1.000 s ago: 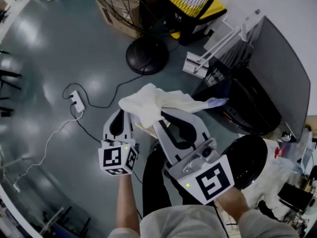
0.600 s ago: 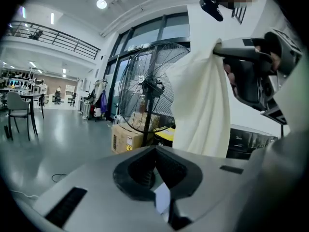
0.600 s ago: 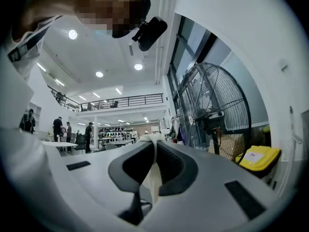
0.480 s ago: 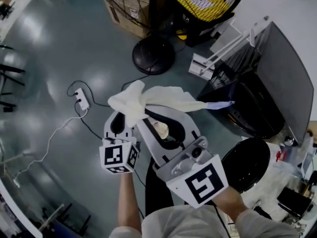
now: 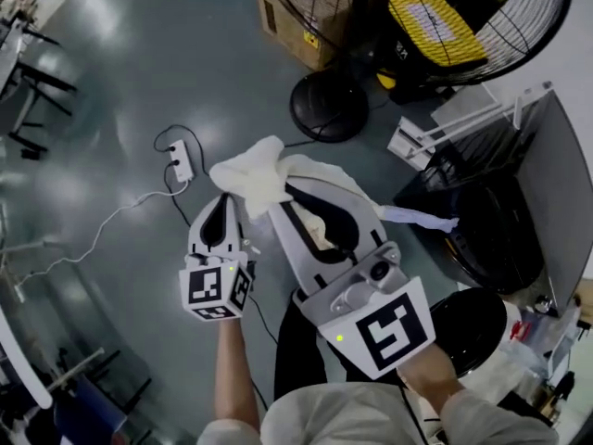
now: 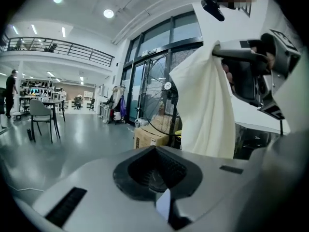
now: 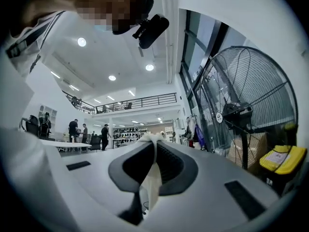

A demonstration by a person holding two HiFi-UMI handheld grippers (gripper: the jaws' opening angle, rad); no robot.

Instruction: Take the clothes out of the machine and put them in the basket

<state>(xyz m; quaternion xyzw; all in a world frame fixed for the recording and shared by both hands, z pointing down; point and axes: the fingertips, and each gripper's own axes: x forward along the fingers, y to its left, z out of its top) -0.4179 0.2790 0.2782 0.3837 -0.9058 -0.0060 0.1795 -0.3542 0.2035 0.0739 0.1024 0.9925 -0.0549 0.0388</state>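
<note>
Cloth [image 5: 252, 176], cream, is hanging clamped in the right gripper [image 7: 153, 145]; its jaws are pressing together on a fold, w/ fabric bunching over the tips and a strip running down betw. them in the right gripper view. Left gripper [image 5: 227, 202] is riding just beside it, on the side away from the basket [image 5: 491, 244]; its jaws are meeting w/ nothing betw. them; in the left gripper view the cloth is draping from the other gripper, clear of the left jaws.

Basket, dark & wire-sided as far as I'm reading it, is sitting on the floor to the person's right; cloth is being held in the air short of it, not over its rim. A pale thin strip [image 5: 417, 217] is trailing from under the right gripper toward the basket's near edge; can't tell if it's the same piece.

Cloth's long axis is prob. running bunch-to-tail toward the basket, so the carry is looking like a swing rightward; right gripper is sitting nearer the basket, left one farther.

Counting: 2 grippers, 1 cloth in hand, 1 basket, 1 floor fan [image 5: 329, 108] beyond the basket's far-left corner, 1 power strip [image 5: 181, 163] well away from the basket, past the left gripper; the machine isn't showing clearly.
</note>
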